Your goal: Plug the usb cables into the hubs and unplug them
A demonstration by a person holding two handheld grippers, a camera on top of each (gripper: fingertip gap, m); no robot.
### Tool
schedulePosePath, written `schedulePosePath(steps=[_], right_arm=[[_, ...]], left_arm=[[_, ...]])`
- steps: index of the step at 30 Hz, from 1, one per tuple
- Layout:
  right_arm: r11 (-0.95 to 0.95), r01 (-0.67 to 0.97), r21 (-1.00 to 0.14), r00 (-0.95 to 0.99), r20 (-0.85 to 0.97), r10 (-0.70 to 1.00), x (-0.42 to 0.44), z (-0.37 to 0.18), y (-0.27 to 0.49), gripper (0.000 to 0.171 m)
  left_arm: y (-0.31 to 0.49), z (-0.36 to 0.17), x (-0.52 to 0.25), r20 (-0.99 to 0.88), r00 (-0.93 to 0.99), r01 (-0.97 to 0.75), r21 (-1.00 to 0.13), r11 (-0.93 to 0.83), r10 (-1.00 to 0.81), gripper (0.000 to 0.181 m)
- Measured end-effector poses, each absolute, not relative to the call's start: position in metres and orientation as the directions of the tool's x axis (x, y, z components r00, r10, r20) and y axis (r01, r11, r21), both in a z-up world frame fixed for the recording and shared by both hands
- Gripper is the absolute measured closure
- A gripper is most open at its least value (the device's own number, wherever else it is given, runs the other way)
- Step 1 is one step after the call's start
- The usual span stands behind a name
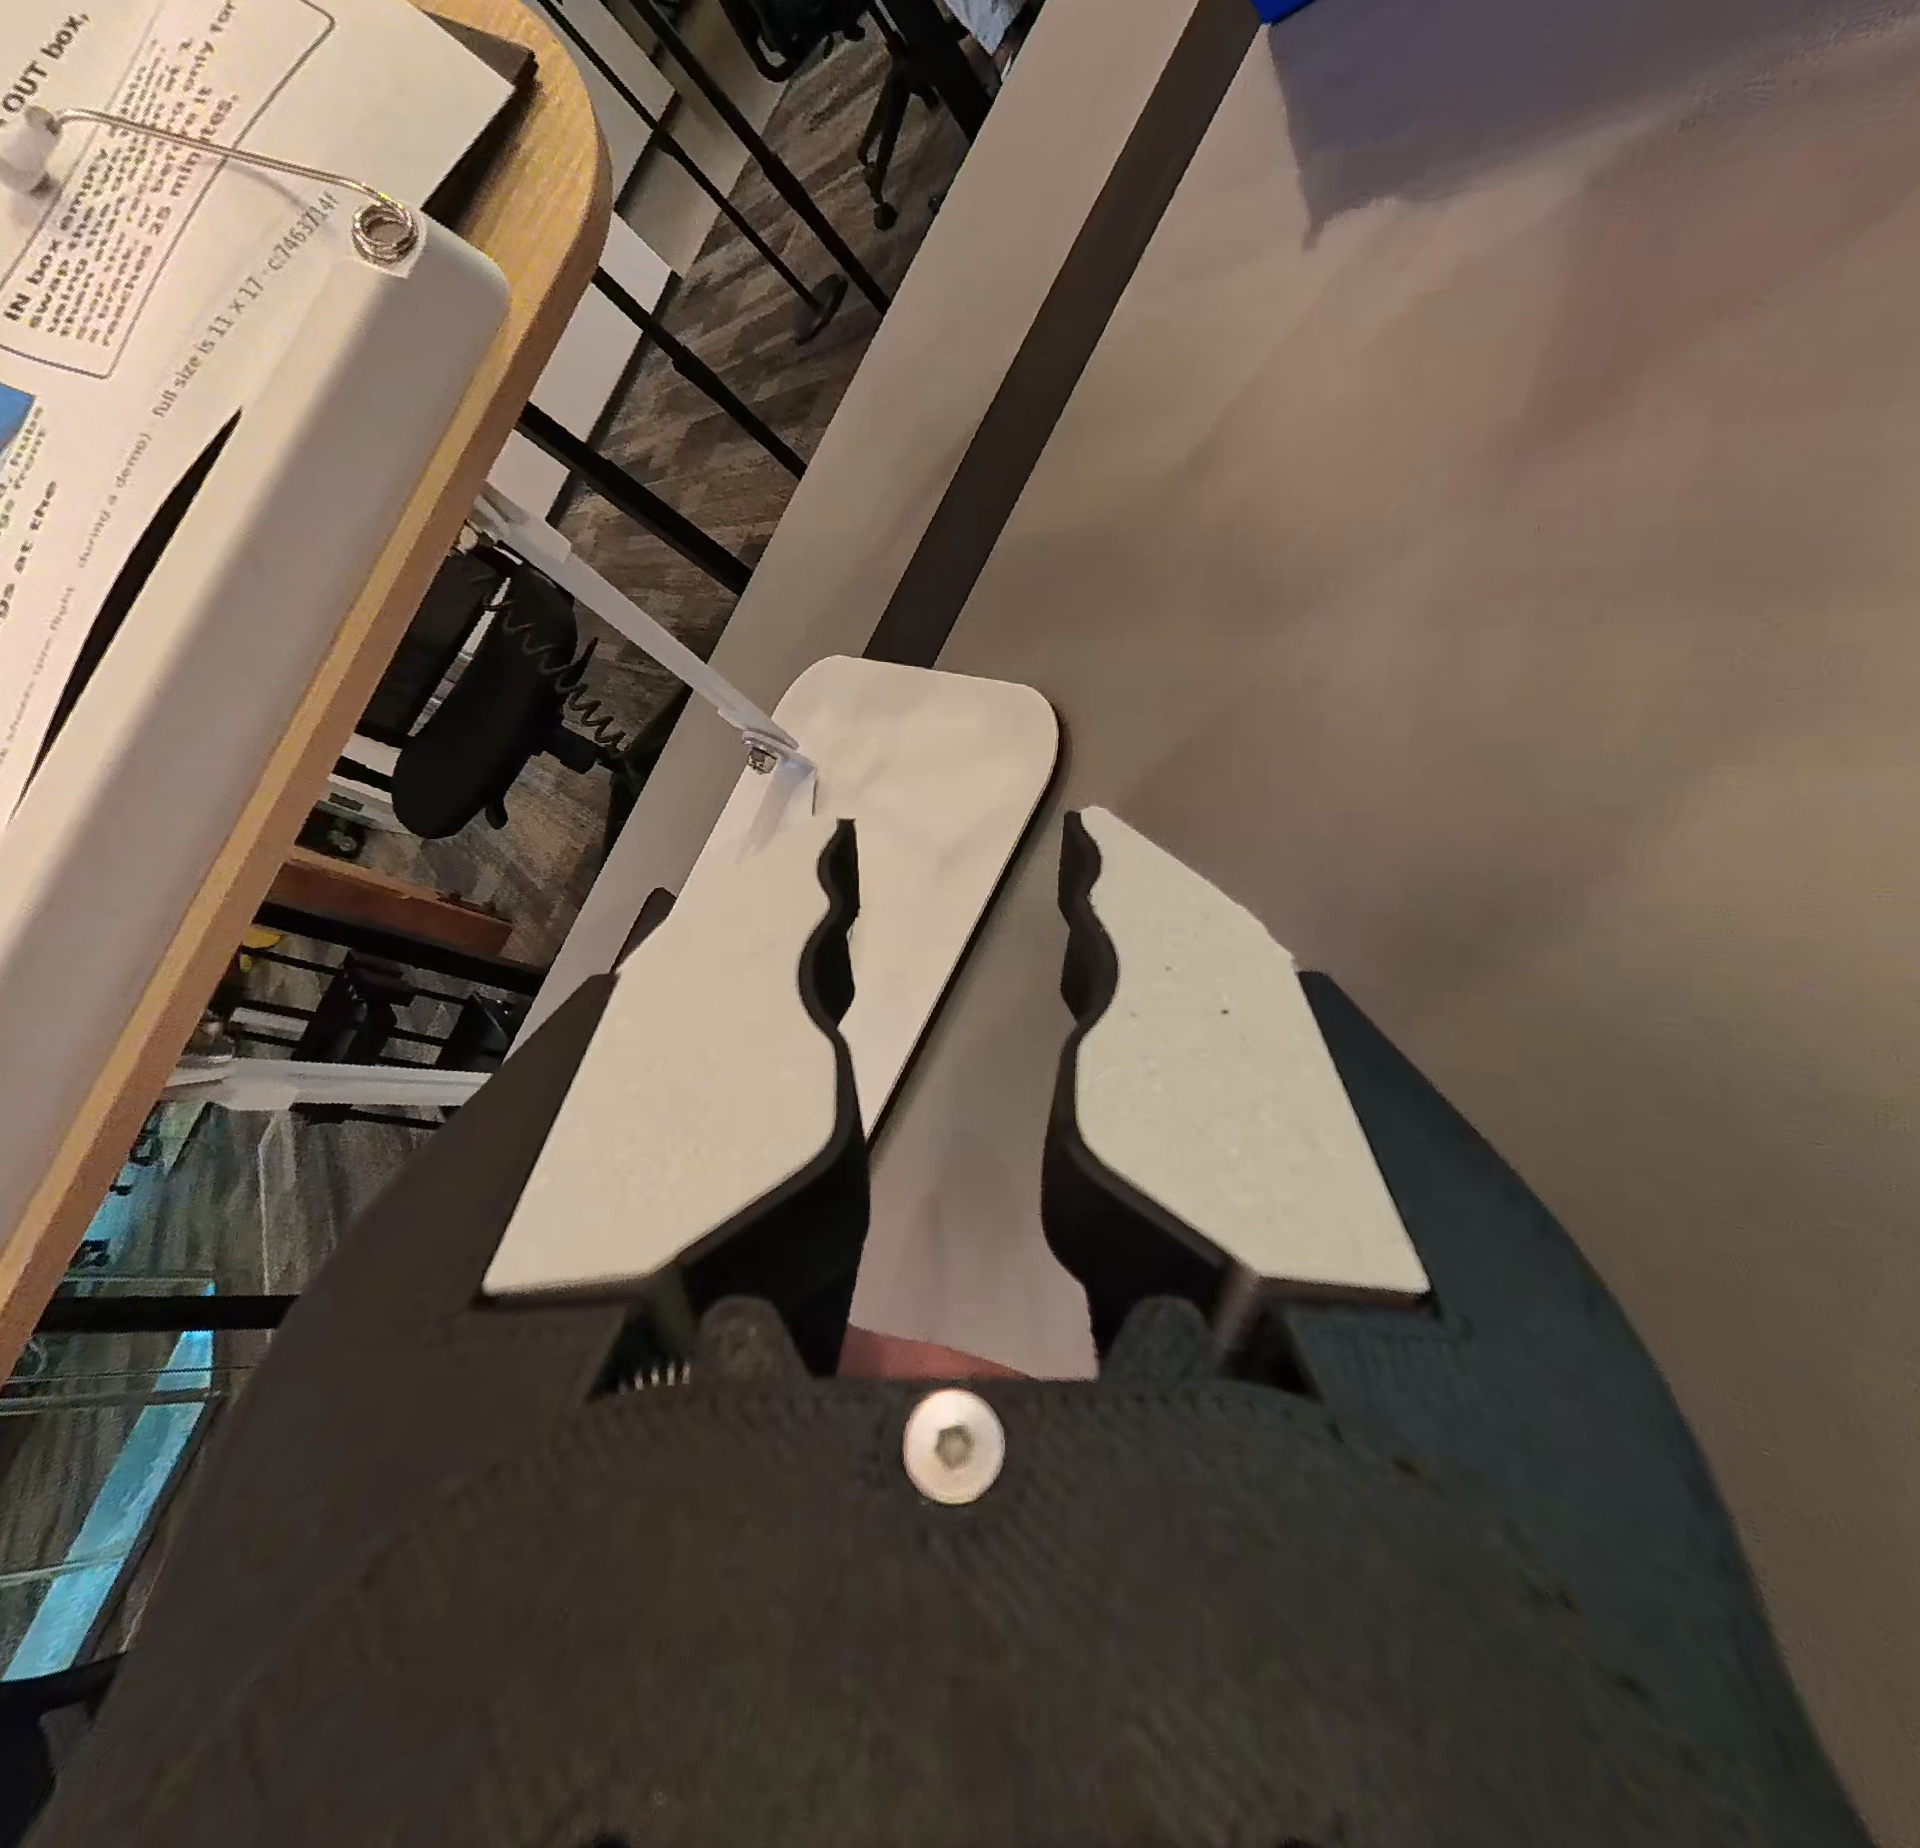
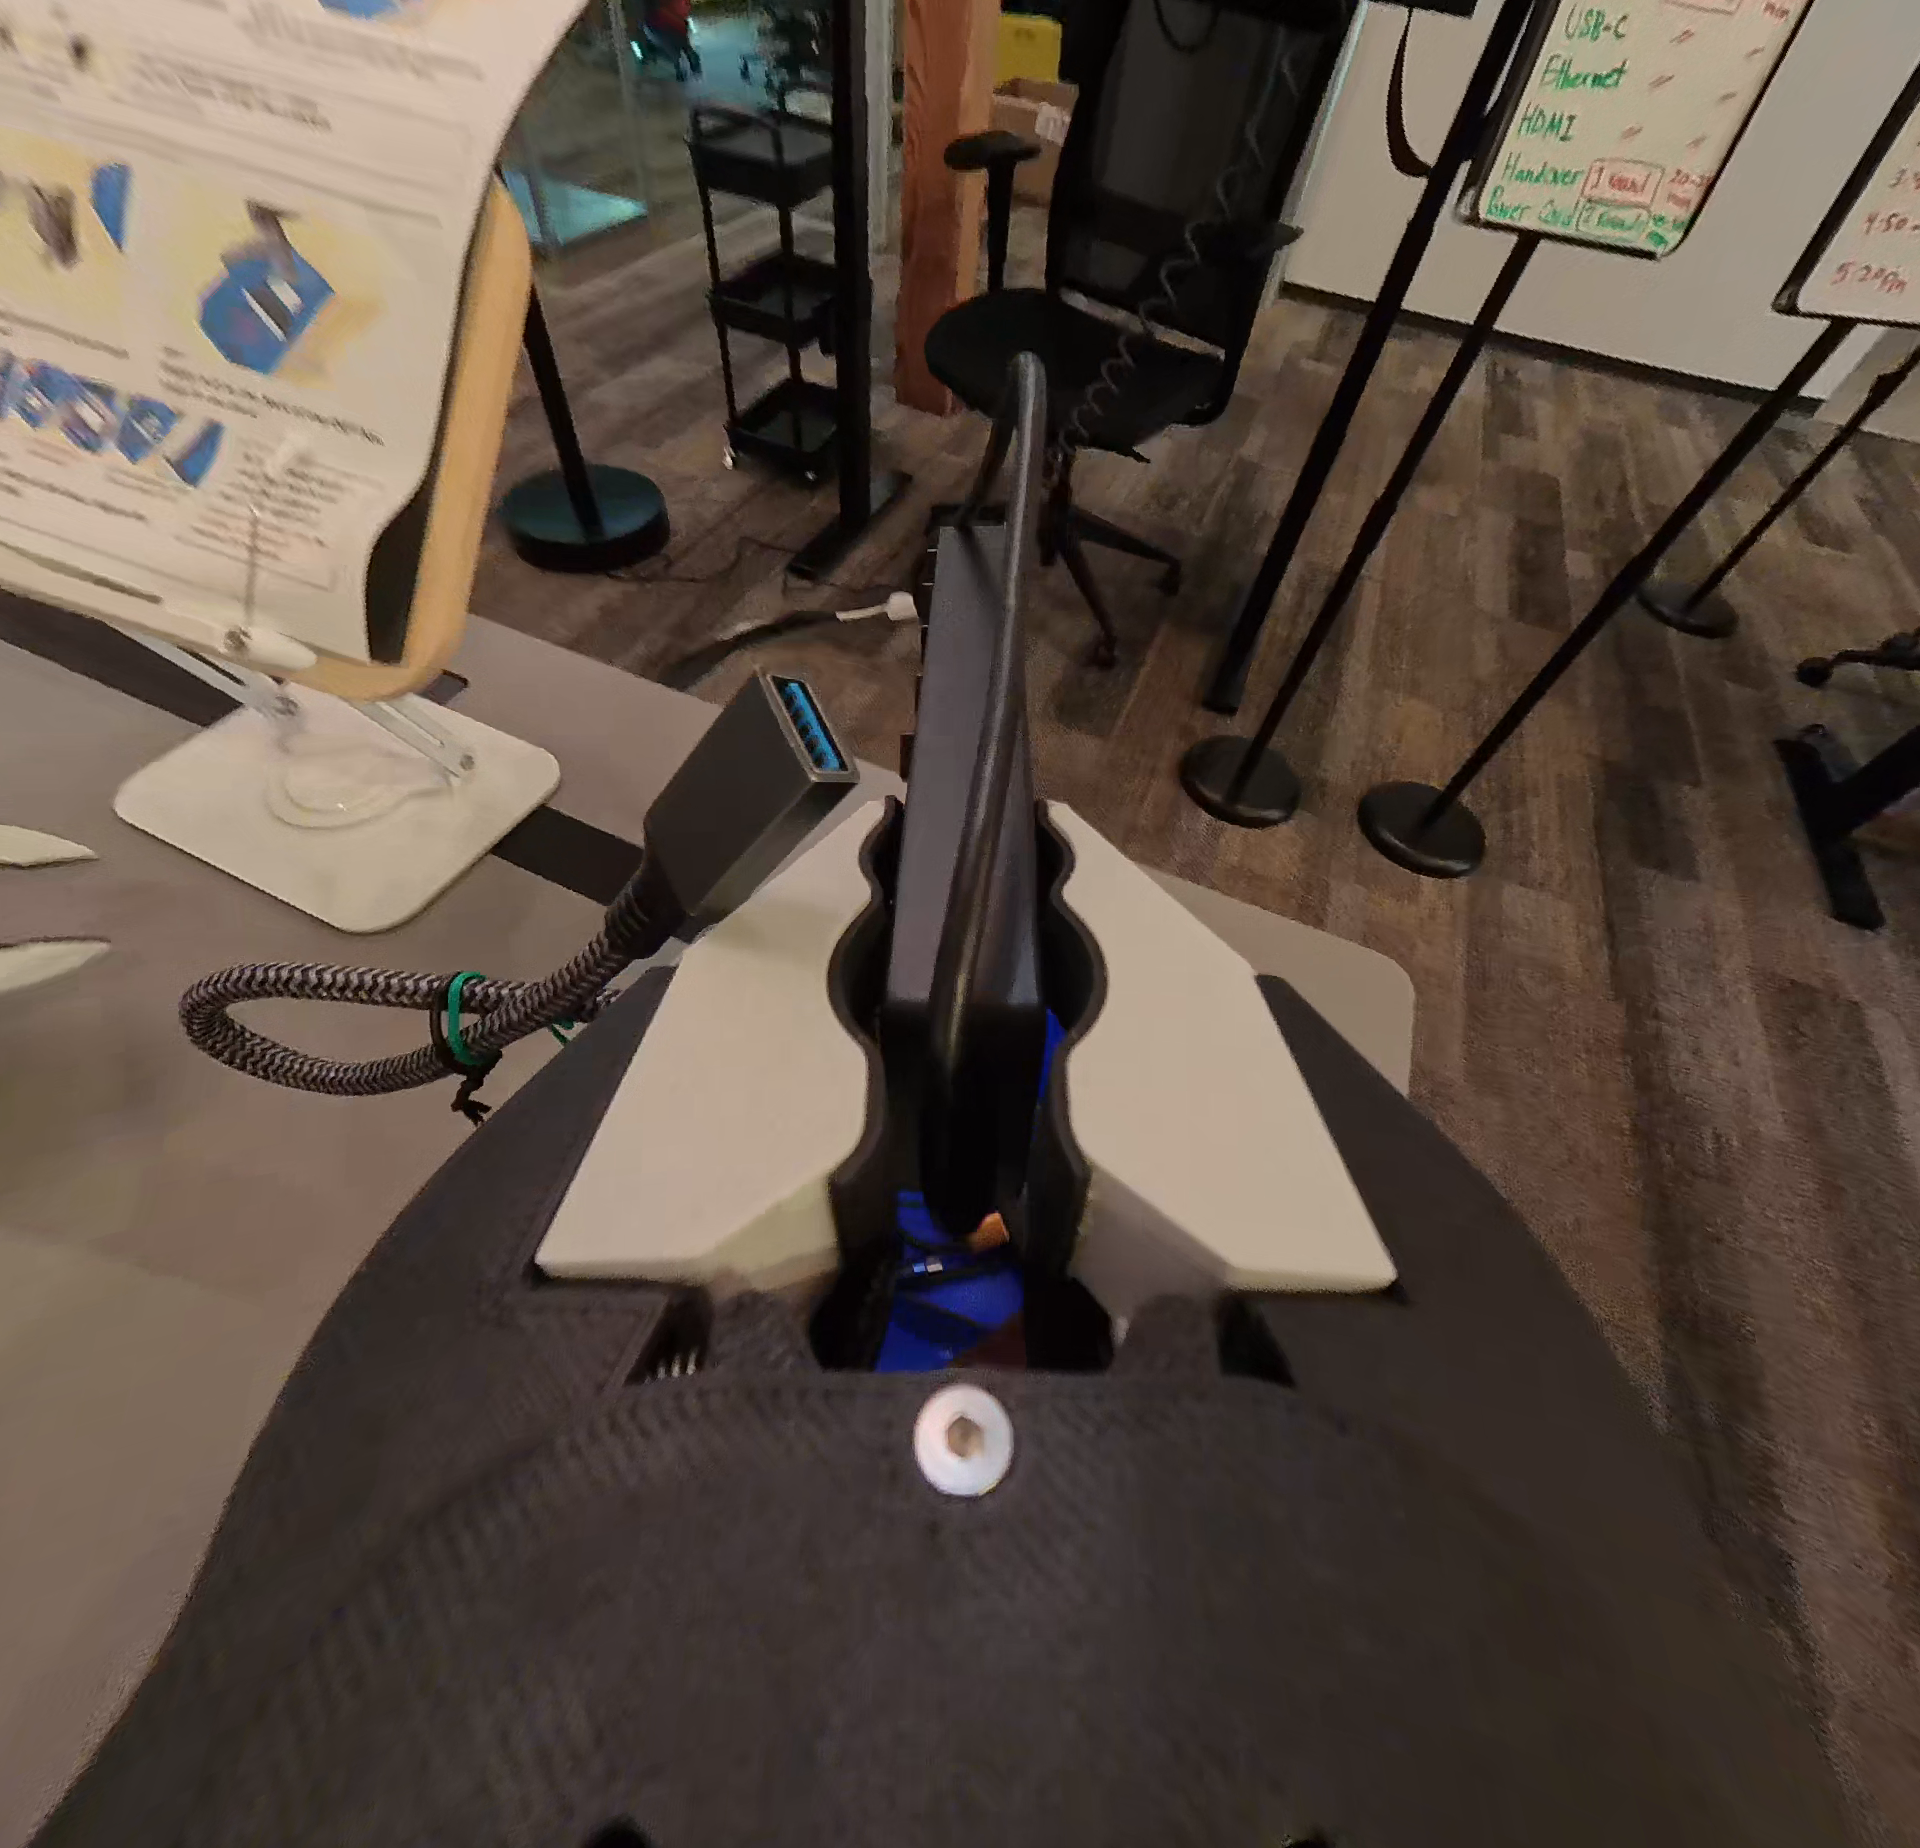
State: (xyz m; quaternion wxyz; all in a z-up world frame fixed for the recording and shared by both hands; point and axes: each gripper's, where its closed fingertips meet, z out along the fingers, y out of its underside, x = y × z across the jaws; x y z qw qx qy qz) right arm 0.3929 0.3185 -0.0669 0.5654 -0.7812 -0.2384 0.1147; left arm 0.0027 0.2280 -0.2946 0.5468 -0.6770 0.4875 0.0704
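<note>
The right gripper (image 2: 966, 967) is squeezed onto a flat black plastic USB hub (image 2: 961, 842) that points far away from it. Just left of the hub lies a braided grey cable with a blue-tongued socket (image 2: 753, 790), pointing far-right. The left gripper (image 1: 956, 925) is spread apart and holds nothing; it shows far left in the right wrist view, so it looks best placed to fetch the cable.

Ahead and to the right of the left tool (image 1: 956, 967), the grey table (image 1: 1455, 759) lies bare, while the wooden document stand (image 1: 343, 655) crowds its left. The right tool (image 2: 966, 967) has its gap filled by a black hub (image 2: 961, 811); a braided usb cable (image 2: 436, 1009) loops just left of it, with the stand's white base (image 2: 343, 811) beyond.
</note>
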Motion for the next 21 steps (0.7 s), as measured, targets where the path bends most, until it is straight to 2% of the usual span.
schedulePosePath(steps=[1,6,11,15,21], right_arm=[[-0.234,0.221,-0.947,0.858,0.075,0.508,0.393,-0.059,0.319,0.149],[-0.125,0.115,-0.985,0.846,0.031,0.532,0.390,0.006,0.322,0.150],[-0.077,0.146,-0.986,0.864,0.089,0.495,0.403,0.041,0.329,0.150],[-0.122,0.204,-0.971,0.889,0.132,0.438,0.418,0.018,0.337,0.150],[-0.210,0.244,-0.947,0.909,0.148,0.389,0.431,-0.054,0.345,0.150]], left_arm=[[0.228,-0.296,0.003,-0.629,0.514,-0.739,-0.670,0.071,-0.583,0.144],[0.230,-0.301,0.002,-0.617,0.517,-0.736,-0.674,0.059,-0.593,0.144],[0.232,-0.308,0.000,-0.615,0.512,-0.744,-0.666,0.047,-0.600,0.144],[0.232,-0.309,0.000,-0.613,0.513,-0.745,-0.665,0.042,-0.601,0.143],[0.235,-0.317,-0.003,-0.607,0.519,-0.758,-0.652,0.004,-0.602,0.142]])
